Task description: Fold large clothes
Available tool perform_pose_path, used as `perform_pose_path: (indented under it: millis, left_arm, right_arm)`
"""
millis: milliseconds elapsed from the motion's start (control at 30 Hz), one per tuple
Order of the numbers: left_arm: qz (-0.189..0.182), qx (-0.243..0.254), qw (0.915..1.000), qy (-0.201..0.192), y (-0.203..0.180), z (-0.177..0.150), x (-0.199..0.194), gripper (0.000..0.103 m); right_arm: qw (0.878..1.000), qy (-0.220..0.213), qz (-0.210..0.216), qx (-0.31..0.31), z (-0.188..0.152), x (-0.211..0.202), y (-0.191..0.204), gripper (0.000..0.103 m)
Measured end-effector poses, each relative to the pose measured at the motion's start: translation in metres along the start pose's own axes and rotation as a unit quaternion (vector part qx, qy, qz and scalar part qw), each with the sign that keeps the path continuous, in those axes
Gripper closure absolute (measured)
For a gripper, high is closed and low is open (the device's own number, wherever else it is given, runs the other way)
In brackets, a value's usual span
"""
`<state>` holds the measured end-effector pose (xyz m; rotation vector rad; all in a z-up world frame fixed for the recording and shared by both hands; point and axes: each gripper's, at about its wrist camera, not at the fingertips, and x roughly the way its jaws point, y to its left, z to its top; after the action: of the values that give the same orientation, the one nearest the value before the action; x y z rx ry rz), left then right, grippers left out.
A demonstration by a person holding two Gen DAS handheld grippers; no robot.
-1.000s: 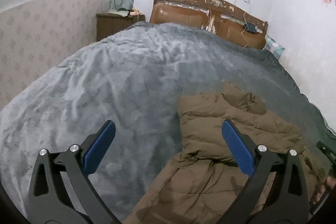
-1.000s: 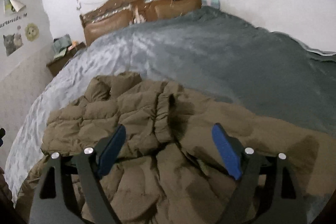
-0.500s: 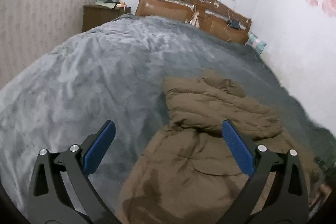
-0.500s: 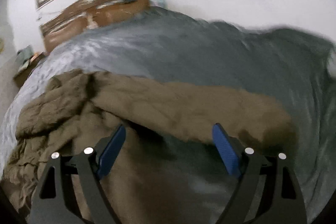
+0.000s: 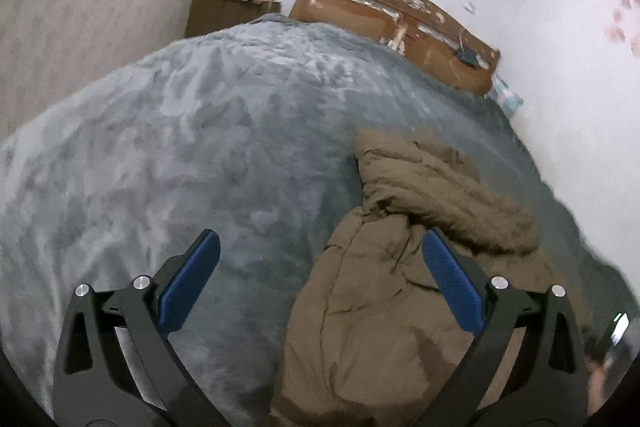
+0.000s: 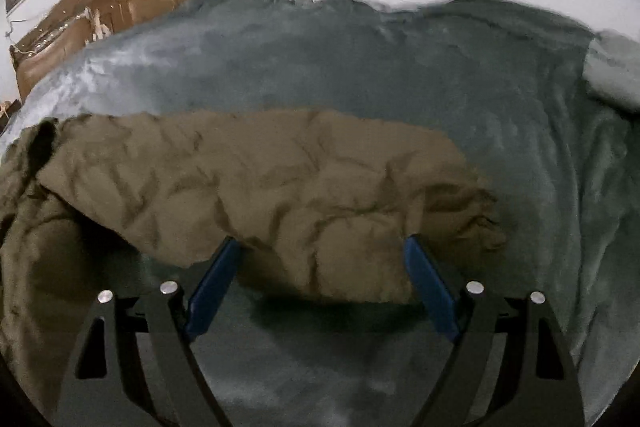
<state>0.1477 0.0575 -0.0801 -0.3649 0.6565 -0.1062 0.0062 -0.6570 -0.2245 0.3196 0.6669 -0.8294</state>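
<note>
While both grippers stand above the bed, neither has hold of anything. Left gripper (image 5: 320,259): jaws spread wide, blue pads (image 5: 188,281) bare; one finger is seen over the grey blanket (image 5: 180,131), the other over the brown padded jacket (image 5: 380,307), with no contact evident. Right gripper (image 6: 320,259): jaws likewise spread wide, the jacket's sleeve (image 6: 260,187) lying just beyond and between the fingertips; whether the pads brush the fabric cannot be told, but they do not press on it. The jacket lies crumpled on the blanket toward the bed's wall-side edge, well short of the wooden headboard (image 5: 400,19), sleeve stretched out across the blanket.
</note>
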Motion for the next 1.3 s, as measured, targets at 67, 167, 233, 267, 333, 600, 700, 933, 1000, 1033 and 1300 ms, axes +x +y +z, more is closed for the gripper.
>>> perform_pose_path:
  millis: [67, 167, 233, 267, 333, 600, 700, 933, 1000, 1033, 1300]
  left_arm:
    - [0.004, 0.007, 1.0000, 0.002, -0.004, 0.000, 0.006, 0.003]
    - [-0.001, 0.030, 0.9995, -0.007, -0.015, 0.001, 0.007, 0.003]
    - [-0.008, 0.041, 0.9990, -0.015, -0.022, 0.001, 0.007, 0.003]
    - [-0.009, 0.047, 0.9988, -0.015, -0.025, 0.001, 0.008, 0.003]
    - [-0.009, 0.055, 0.9984, -0.011, -0.029, 0.001, 0.011, 0.003]
    - [-0.023, 0.042, 0.9977, -0.049, -0.036, 0.012, 0.000, 0.003]
    - [-0.031, 0.036, 0.9978, -0.045, -0.042, 0.016, 0.006, 0.003]
    - [-0.029, 0.065, 0.9963, -0.048, -0.069, 0.019, 0.021, 0.003]
    - [-0.019, 0.092, 0.9946, -0.045, -0.084, 0.019, 0.030, 0.003]
    - [-0.016, 0.103, 0.9935, -0.045, -0.090, 0.020, 0.034, 0.003]
    - [-0.017, 0.125, 0.9914, -0.034, -0.134, 0.025, 0.075, 0.003]
  right_arm:
    - [1.000, 0.014, 0.013, 0.015, -0.005, 0.015, -0.007, 0.032]
    - [1.000, 0.009, 0.010, 0.014, -0.008, 0.024, -0.009, 0.071]
    - [1.000, 0.005, 0.021, 0.002, -0.007, 0.023, -0.003, 0.086]
    - [1.000, -0.003, 0.024, -0.007, -0.005, 0.021, 0.000, 0.090]
    - [0.999, -0.010, 0.032, -0.002, -0.004, 0.015, -0.001, 0.093]
    - [0.984, -0.131, 0.118, 0.017, 0.045, -0.071, 0.023, 0.094]
    - [0.970, -0.154, 0.187, 0.013, 0.063, -0.106, 0.054, 0.094]
    - [0.911, -0.138, 0.387, -0.023, 0.076, -0.144, 0.162, 0.094]
    - [0.903, -0.104, 0.415, -0.039, 0.068, -0.134, 0.204, 0.094]
    - [0.901, -0.085, 0.423, -0.045, 0.062, -0.127, 0.221, 0.094]
    - [0.867, 0.014, 0.489, -0.093, 0.010, -0.098, 0.315, 0.094]
